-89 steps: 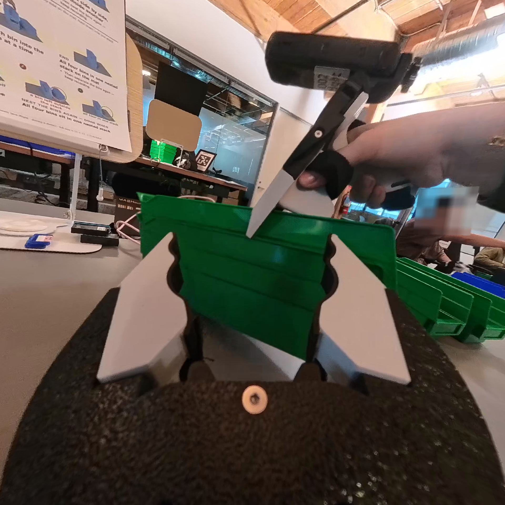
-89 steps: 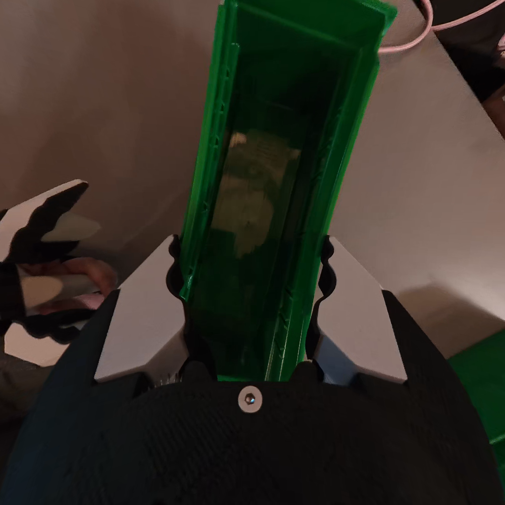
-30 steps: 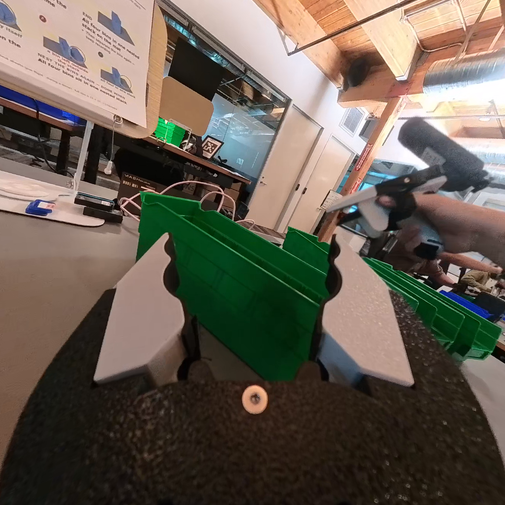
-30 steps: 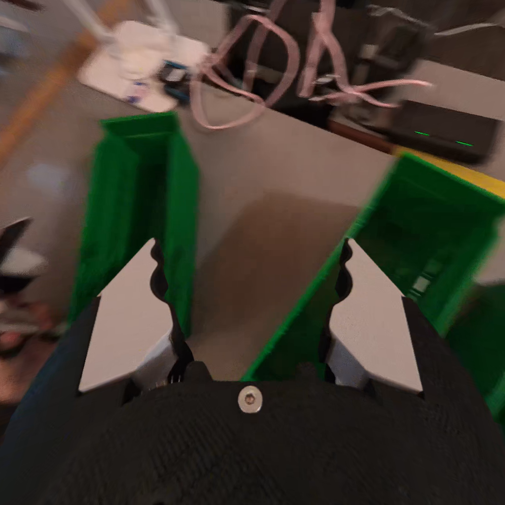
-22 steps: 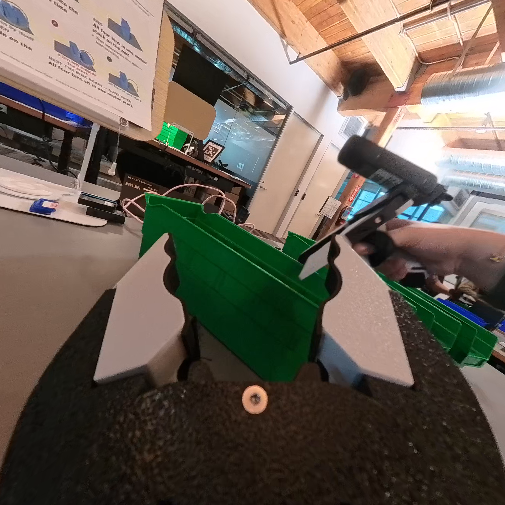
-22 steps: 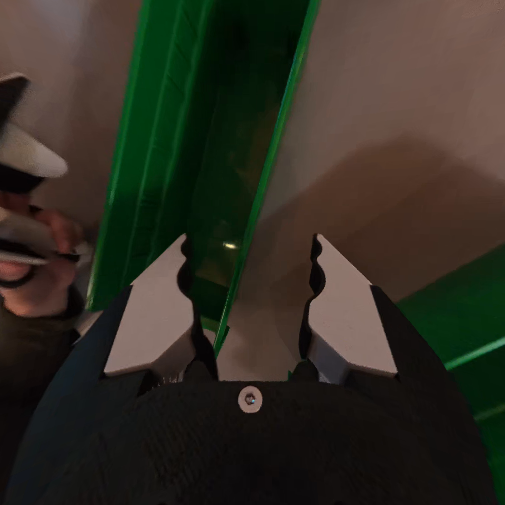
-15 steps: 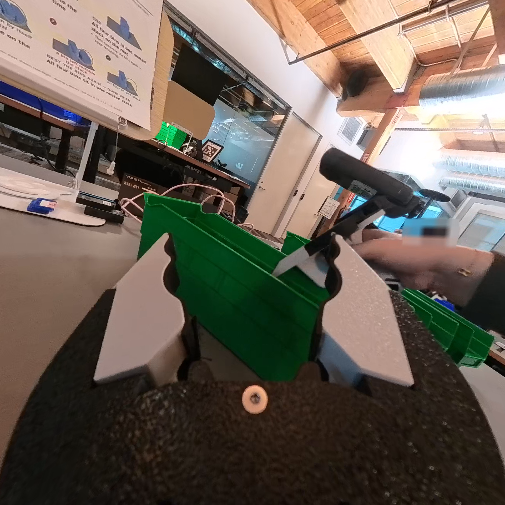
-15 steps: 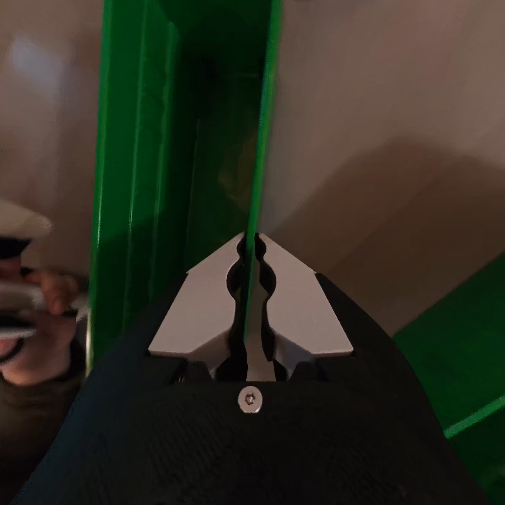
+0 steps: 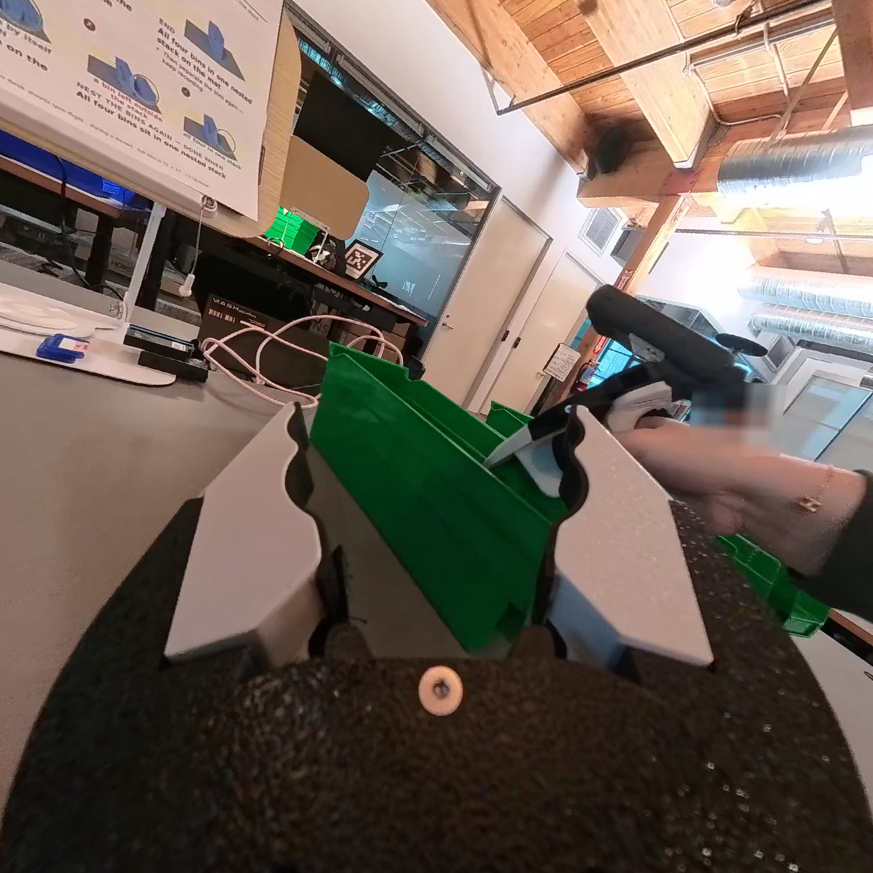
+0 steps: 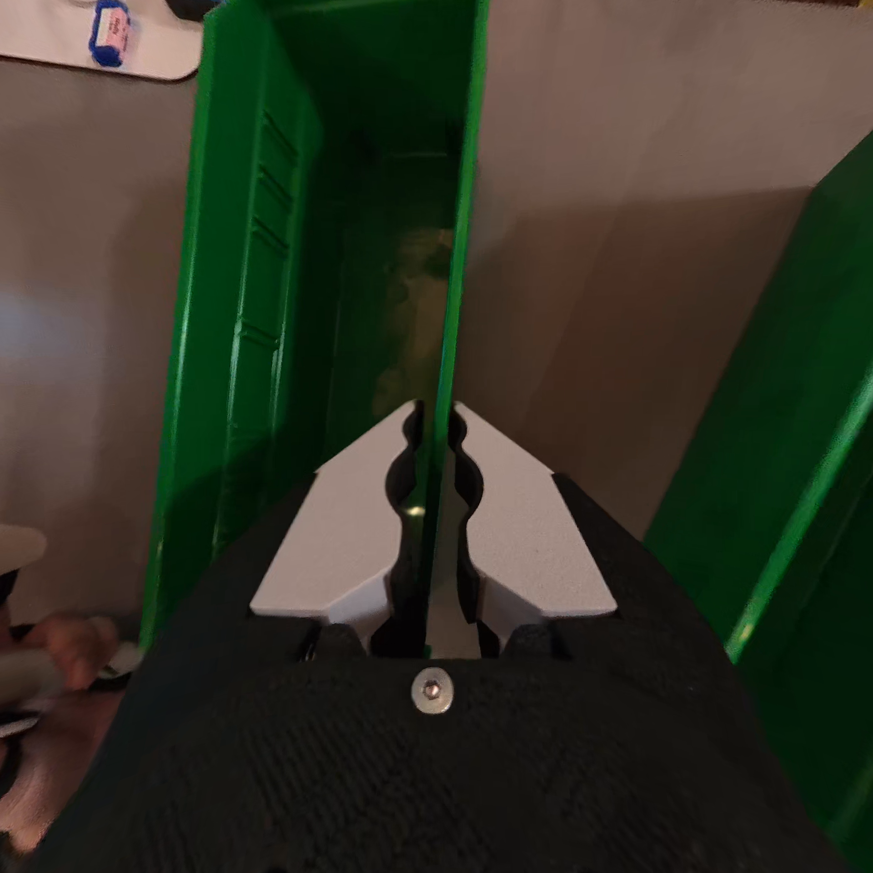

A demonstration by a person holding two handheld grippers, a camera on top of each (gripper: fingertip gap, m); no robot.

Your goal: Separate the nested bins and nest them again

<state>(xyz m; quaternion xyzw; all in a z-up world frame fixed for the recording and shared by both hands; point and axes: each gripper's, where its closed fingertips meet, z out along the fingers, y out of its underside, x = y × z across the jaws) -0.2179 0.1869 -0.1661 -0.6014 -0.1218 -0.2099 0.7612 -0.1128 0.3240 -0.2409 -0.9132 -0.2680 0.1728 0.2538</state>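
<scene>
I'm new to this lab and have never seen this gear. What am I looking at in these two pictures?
No robot here: a person holds a two-finger tool in each hand, each with a camera looking along its fingers.

The left wrist view shows the left tool open, its fingers either side of a long green bin on the grey table. The right tool reaches in from the right.

The right wrist view looks down into that bin. The right tool is shut on the bin's thin side wall. Another green bin stands to the right. Pink cables and small devices lie at the table's far edge.
</scene>
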